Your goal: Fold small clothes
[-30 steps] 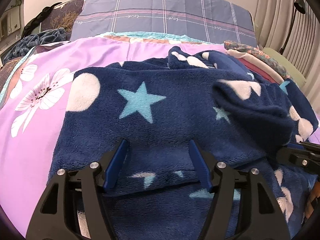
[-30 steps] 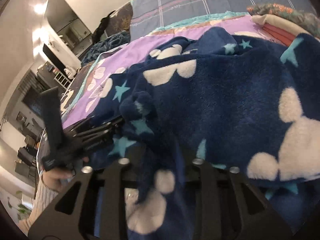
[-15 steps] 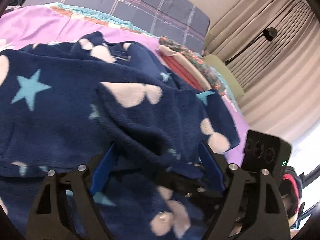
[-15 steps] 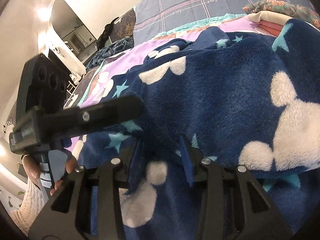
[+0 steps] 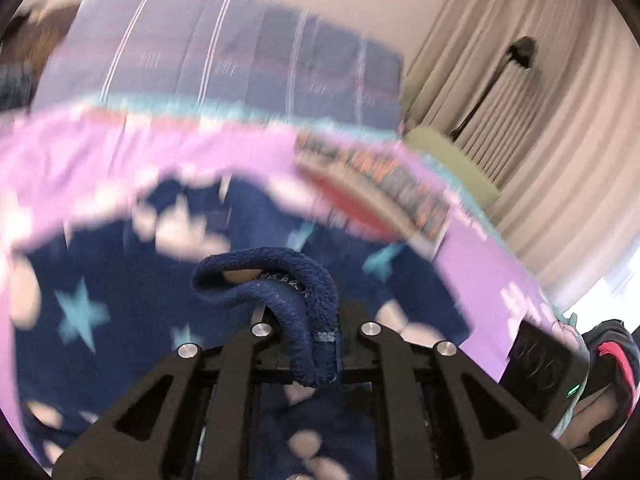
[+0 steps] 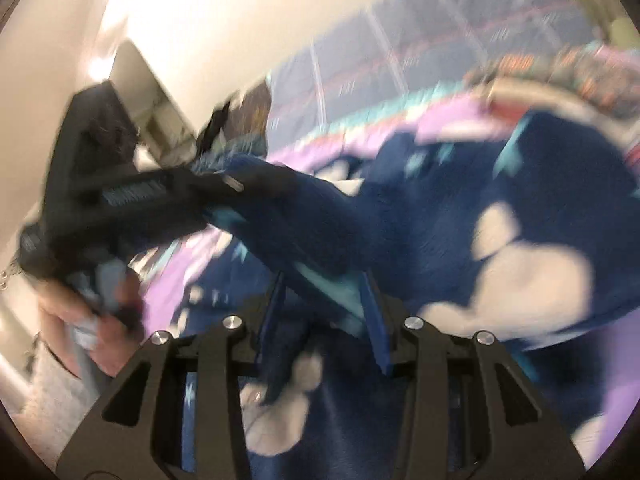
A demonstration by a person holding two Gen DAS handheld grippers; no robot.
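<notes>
Navy fleece garment (image 5: 100,280), two grippers

motion blur smears both views. the fleece garment (image 5: 280,280) covers the left gripper (image 5: 298,320) fingertips; the folded pile (image 5: 384,192) far right is unreadable.

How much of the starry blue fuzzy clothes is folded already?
Not much yet. The blue star garment lies mostly spread over the purple bedsheet, with no neat fold showing. Right now the left hand-held gripper pinches its hem and lifts it, while the right hand-held gripper is open around another part. A folded pile sits behind. The folding itself is still left.
</notes>
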